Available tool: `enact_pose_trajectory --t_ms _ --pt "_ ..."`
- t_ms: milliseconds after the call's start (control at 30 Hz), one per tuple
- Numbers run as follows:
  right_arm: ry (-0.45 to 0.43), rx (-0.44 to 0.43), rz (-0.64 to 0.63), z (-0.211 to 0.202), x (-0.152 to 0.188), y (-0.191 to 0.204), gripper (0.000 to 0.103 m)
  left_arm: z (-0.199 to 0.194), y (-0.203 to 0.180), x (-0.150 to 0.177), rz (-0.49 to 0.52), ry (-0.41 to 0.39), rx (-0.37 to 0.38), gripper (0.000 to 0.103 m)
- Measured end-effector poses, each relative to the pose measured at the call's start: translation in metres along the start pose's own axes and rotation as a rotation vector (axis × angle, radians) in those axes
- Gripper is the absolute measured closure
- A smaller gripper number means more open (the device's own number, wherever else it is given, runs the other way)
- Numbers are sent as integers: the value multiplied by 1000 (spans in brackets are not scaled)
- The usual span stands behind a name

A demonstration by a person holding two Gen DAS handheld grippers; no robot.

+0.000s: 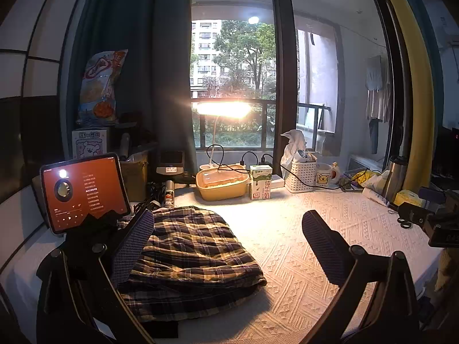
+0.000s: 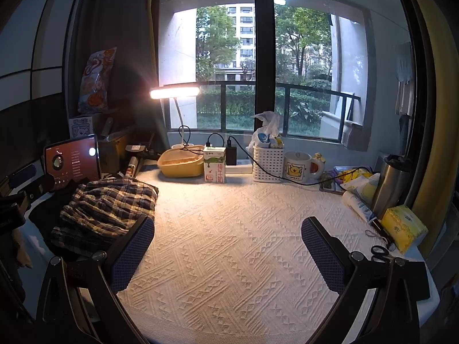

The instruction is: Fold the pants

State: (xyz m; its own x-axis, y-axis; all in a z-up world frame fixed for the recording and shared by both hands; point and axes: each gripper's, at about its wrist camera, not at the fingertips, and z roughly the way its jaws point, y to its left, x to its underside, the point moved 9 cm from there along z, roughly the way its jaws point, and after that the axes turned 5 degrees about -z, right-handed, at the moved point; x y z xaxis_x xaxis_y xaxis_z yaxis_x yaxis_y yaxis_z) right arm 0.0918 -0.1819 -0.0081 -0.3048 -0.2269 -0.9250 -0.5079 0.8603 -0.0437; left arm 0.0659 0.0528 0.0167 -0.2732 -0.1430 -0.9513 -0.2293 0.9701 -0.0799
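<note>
The plaid pants (image 1: 189, 255) lie folded in a compact pile on the white textured cloth (image 1: 301, 229), at the table's left side; they also show in the right wrist view (image 2: 106, 209). My left gripper (image 1: 226, 243) is open and empty, its left finger (image 1: 134, 243) just over the pile's left edge. My right gripper (image 2: 228, 253) is open and empty above bare cloth (image 2: 229, 229), to the right of the pants. The right gripper's body shows at the left wrist view's right edge (image 1: 430, 218).
A tablet (image 1: 83, 192) stands at the left. Along the back stand a lit desk lamp (image 1: 223, 109), a yellow tub (image 1: 221, 185), a milk carton (image 1: 260, 182), a white basket (image 1: 302, 176) and a mug (image 1: 324, 175). A steel flask (image 2: 390, 183), tissues (image 2: 404, 226) and scissors (image 2: 380, 253) sit at the right.
</note>
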Motion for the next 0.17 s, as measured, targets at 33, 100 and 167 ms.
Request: enact_pose_trajectory --t_ms 33,100,167 --pt "2 1 1 0 0 1 0 0 0 0 0 0 -2 1" --pt "6 0 -1 0 1 0 0 -1 0 0 -1 -2 1 1" --pt "7 -1 1 0 2 -1 0 -1 0 0 1 -5 2 1"
